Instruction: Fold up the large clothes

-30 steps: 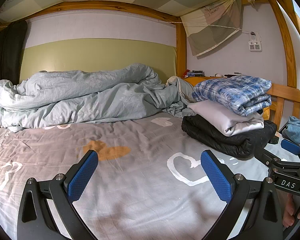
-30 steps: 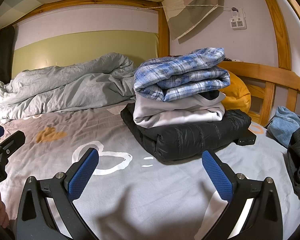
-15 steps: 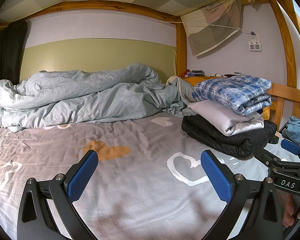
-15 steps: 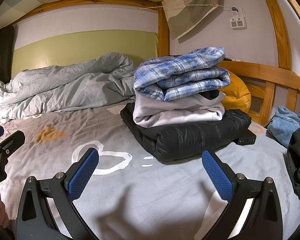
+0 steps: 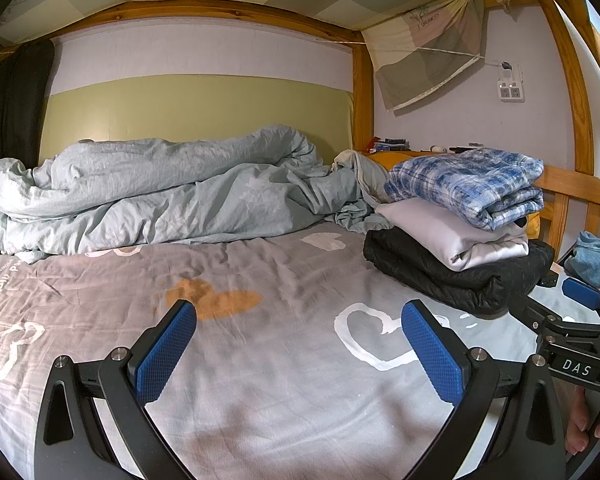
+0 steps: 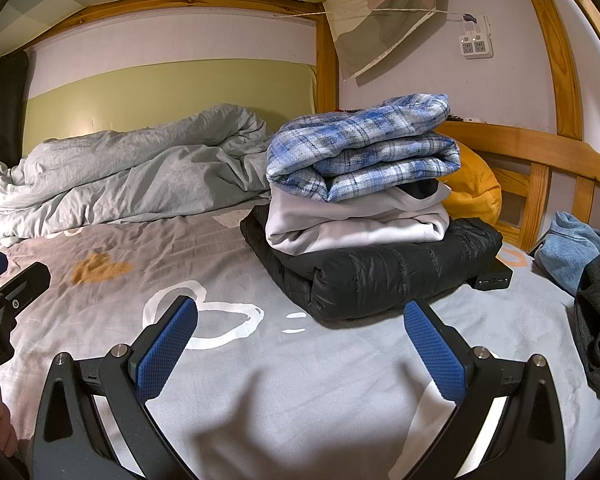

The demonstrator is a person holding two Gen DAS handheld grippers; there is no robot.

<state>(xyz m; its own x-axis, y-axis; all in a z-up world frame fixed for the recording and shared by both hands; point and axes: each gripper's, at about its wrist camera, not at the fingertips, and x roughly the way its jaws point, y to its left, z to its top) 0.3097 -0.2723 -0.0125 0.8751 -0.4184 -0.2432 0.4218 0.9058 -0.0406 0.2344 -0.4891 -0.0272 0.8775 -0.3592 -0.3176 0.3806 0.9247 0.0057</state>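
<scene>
left gripper [image 5: 299, 344]: wide open, holding nothing, hanging over the bed sheet [image 5: 260, 360]
right gripper [image 6: 301, 346]: same, spread wide and empty
folded clothes [image 6: 364, 208]: stacked just ahead of the right gripper, plaid on top, black jacket underneath
blanket [image 5: 160, 188]: bunched up at the back

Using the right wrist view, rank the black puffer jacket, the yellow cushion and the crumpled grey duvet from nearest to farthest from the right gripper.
From the right gripper:
1. Black puffer jacket, just ahead, bottom of the folded stack.
2. Yellow cushion, behind the stack, against the wooden rail on the right.
3. Crumpled grey duvet, far left, along the headboard.
</scene>
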